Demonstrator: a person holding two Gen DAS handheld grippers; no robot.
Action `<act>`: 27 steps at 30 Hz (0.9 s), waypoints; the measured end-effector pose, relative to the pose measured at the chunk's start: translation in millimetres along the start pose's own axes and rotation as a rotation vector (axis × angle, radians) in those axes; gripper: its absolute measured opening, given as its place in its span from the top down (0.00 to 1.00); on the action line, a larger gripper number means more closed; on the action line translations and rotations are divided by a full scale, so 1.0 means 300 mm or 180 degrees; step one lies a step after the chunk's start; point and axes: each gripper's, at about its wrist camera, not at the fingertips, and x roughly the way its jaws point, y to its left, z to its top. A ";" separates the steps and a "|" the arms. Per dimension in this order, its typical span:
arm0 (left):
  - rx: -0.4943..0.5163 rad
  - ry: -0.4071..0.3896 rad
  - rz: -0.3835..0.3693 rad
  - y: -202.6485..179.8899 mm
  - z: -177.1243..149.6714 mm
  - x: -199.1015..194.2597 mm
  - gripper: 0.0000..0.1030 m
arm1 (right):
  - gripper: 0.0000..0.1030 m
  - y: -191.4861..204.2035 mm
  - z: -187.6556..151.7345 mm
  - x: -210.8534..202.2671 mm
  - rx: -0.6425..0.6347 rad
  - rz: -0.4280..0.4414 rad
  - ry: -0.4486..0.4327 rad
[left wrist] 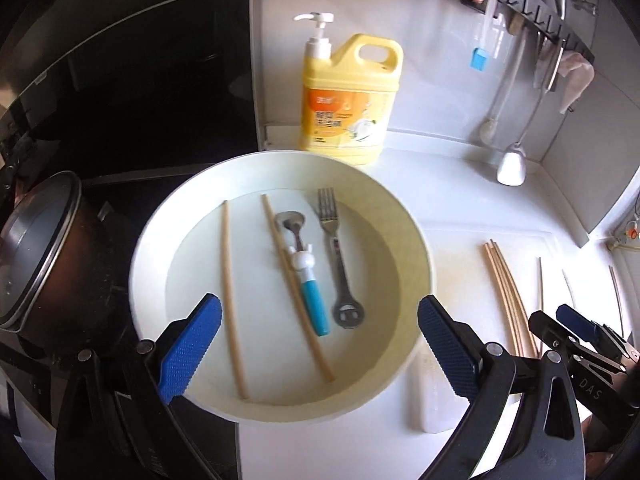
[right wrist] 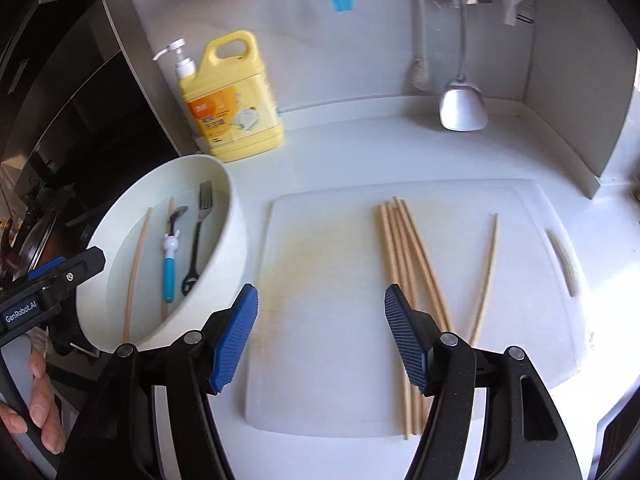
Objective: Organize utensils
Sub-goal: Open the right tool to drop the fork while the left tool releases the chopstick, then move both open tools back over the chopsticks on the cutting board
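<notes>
Chopsticks [left wrist: 234, 300] in the bowl [left wrist: 412, 220] look light, stiff, slippery; grip mid-shaft. Left tongs [left wrist: 318, 350] and right tongs [right wrist: 320, 340] gape, empty.

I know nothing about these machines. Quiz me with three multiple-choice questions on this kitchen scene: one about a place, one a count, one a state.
1. Where does the fork lie?
A. in the white bowl
B. on the cutting board
C. on a wall hook

2. How many chopsticks lie in the bowl?
A. none
B. two
C. six

3. How is the right gripper?
A. shut on a chopstick
B. open, holding nothing
C. shut on the fork

Answers: 1 A, it lies beside the blue-handled spoon in the bowl; 2 B, two wooden sticks there; 3 B, fingers spread over the bare board.
</notes>
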 end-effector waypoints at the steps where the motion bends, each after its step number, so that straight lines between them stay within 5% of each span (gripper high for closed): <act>1: 0.0014 -0.0011 -0.0039 -0.033 0.003 0.001 0.06 | 0.39 -0.040 -0.002 -0.015 0.0052 -0.0040 -0.0003; 7: 0.0080 0.0009 -0.0172 -0.263 -0.024 0.013 0.06 | 0.37 -0.276 -0.012 -0.083 0.0164 -0.0236 -0.0036; 15: -0.0115 0.0206 -0.0058 -0.517 -0.133 0.073 0.06 | 0.37 -0.539 -0.027 -0.041 0.0073 -0.0061 0.0067; 27: -0.0199 0.0133 0.0234 -0.587 -0.195 0.155 0.06 | 0.37 -0.539 -0.036 0.109 -0.0006 0.0119 0.0214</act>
